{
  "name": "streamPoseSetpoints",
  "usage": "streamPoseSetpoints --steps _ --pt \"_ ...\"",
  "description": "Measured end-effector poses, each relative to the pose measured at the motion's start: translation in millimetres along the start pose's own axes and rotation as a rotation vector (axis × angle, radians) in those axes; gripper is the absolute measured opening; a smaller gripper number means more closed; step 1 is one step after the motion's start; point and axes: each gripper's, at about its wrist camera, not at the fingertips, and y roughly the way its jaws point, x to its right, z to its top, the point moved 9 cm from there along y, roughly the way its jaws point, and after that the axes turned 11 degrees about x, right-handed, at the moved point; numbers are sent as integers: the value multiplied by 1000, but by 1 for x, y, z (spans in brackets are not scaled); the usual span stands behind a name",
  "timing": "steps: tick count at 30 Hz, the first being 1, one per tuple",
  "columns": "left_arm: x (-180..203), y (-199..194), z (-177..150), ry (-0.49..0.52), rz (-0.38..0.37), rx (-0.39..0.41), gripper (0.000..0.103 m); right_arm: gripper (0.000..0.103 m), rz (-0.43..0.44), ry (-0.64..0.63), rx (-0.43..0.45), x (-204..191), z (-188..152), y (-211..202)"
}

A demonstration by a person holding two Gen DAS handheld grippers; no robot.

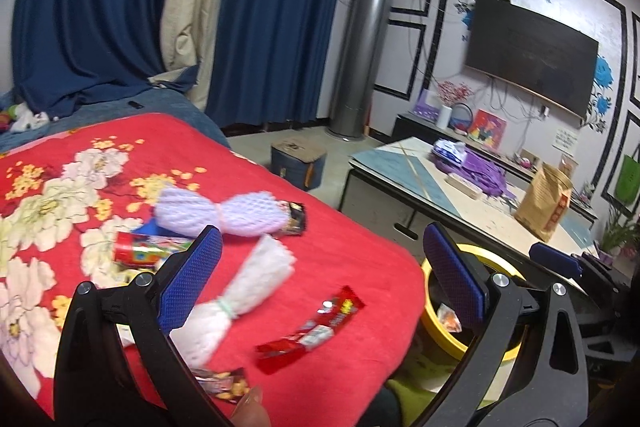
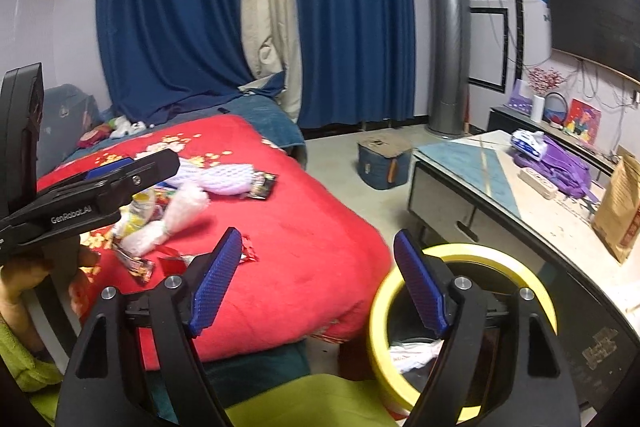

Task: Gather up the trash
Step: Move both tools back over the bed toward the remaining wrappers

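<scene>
Trash lies on the red flowered blanket [image 1: 340, 267]: a lilac foam net [image 1: 224, 211], a white foam net [image 1: 248, 287], a red wrapper [image 1: 312, 331], a dark wrapper [image 1: 294, 219] and a red foil pack [image 1: 140, 247]. My left gripper [image 1: 322, 229] hangs open over the blanket's right part with nothing between its pads. A yellow bin [image 2: 380, 307] stands on the floor by the bed corner, with crumpled white trash [image 2: 416, 351] inside. Above the gap between bed and bin, my right gripper [image 2: 318, 233] is open and empty. A hand [image 2: 24, 279] holds the left gripper.
A low table [image 2: 480, 163] to the right carries a purple bag [image 2: 560, 167] and a brown paper bag [image 2: 620, 203]. A blue box [image 2: 384, 163] sits on the floor beyond the bed. Blue curtains, a silver tower unit [image 2: 450, 47] and a wall television stand behind.
</scene>
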Motion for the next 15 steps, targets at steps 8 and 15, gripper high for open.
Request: streamPoseSetpoints --steps 8,15 --pt "-29 -11 6 -8 53 20 92 76 53 -11 -17 -34 1 13" --pt "-55 -15 1 11 94 -8 92 76 83 -18 -67 -52 -9 32"
